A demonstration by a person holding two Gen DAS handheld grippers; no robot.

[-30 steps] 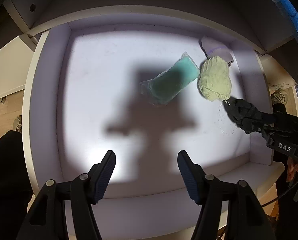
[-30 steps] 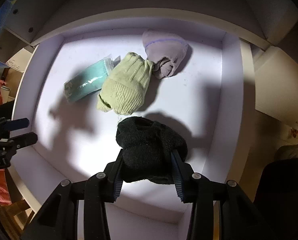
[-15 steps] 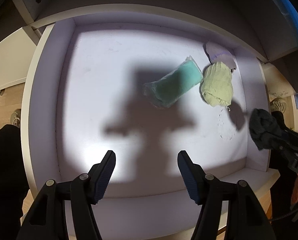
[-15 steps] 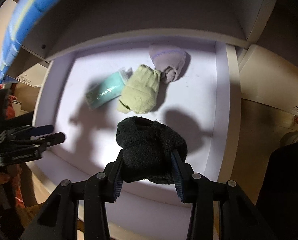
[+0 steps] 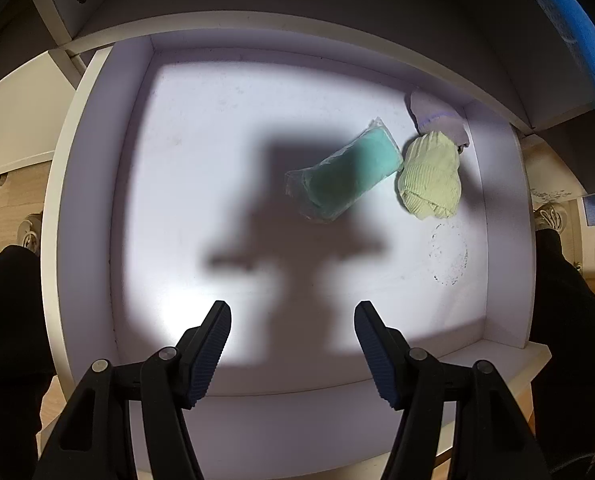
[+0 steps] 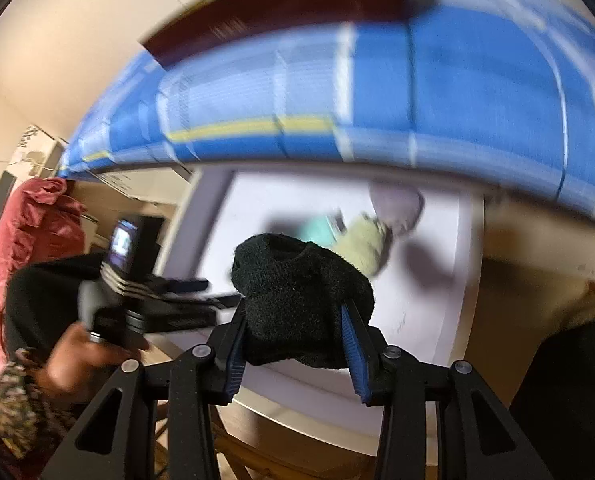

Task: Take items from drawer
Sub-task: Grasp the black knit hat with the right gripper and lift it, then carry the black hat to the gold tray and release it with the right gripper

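Note:
The white drawer (image 5: pixel 93 200) stands pulled out below me. On its floor at the far right lie a teal bundle in clear wrap (image 5: pixel 347 174), a pale green sock roll (image 5: pixel 431 178) and a lilac sock roll (image 5: pixel 437 118) in the corner. My left gripper (image 5: pixel 291 332) hangs open over the drawer's near half, nothing between its fingers. My right gripper (image 6: pixel 295 328) is shut on a black sock roll (image 6: pixel 301 296), held high above the drawer's front right. In the blurred right wrist view the drawer (image 6: pixel 463 280), the green roll (image 6: pixel 361 246) and the lilac roll (image 6: pixel 397 204) show below.
A blue patterned cloth (image 6: pixel 377 100) covers the top above the drawer. The person's hand (image 6: pixel 81 356) holds the left gripper (image 6: pixel 201 290) at the drawer's left. A red cushion (image 6: pixel 29 256) lies far left. Dark trouser legs (image 5: pixel 5 340) flank the drawer.
My right gripper has risen out of the drawer with the black sock roll and left the left wrist view. The left gripper has stayed over the drawer.

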